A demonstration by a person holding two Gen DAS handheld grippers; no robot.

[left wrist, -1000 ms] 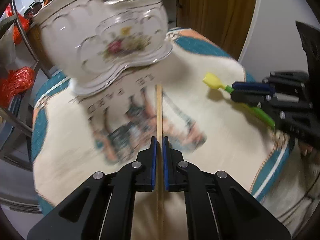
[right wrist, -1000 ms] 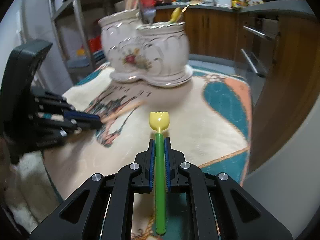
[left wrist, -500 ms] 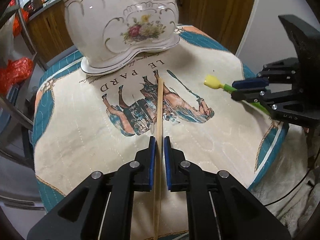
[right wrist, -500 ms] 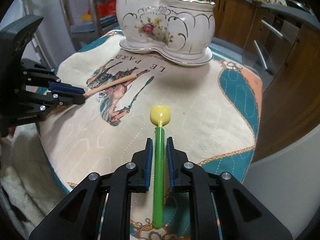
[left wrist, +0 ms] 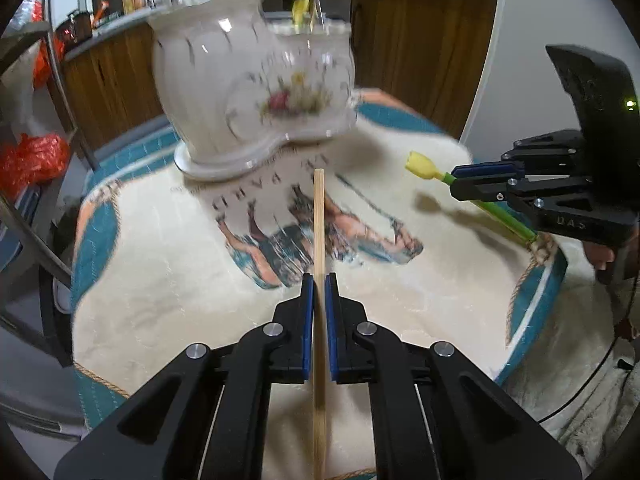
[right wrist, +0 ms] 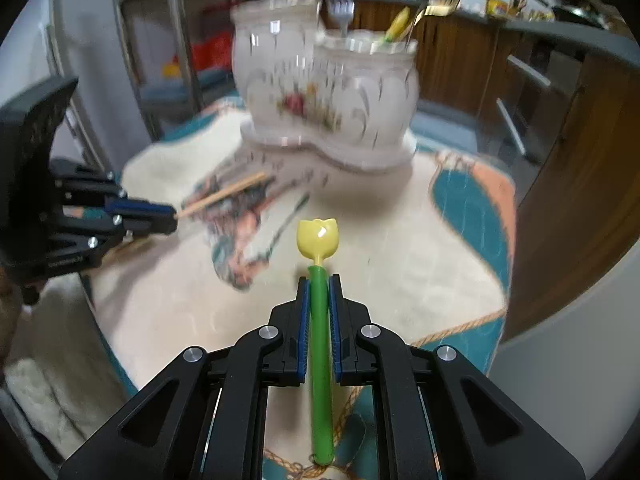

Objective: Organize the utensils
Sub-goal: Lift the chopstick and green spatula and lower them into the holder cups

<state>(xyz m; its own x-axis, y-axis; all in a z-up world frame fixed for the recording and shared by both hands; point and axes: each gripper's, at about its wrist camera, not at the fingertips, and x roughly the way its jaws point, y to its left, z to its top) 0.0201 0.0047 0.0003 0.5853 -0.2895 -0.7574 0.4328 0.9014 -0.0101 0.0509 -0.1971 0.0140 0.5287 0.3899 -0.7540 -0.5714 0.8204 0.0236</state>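
The two-compartment ceramic holder point(right wrist: 326, 100) stands on the desk's printed cloth point(left wrist: 168, 280); its taller pot carries wooden sticks, its lower pot a fork point(right wrist: 341, 10) and gold-toned cutlery, all blurred. The left gripper point(left wrist: 316, 280) jaws are clenched on the wooden chopstick point(left wrist: 319, 216), the right gripper point(right wrist: 319, 280) jaws on the green-handled utensil point(right wrist: 319, 320), each lengthwise along its jaws, tips toward the holder. Against half a second ago, both items are raised off the cloth and the holder looms nearer.

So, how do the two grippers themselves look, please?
Both the left gripper and the right gripper are black angular linkages with silver pivot screws and blue finger pads. Small pale lettering marks each body, unreadable.
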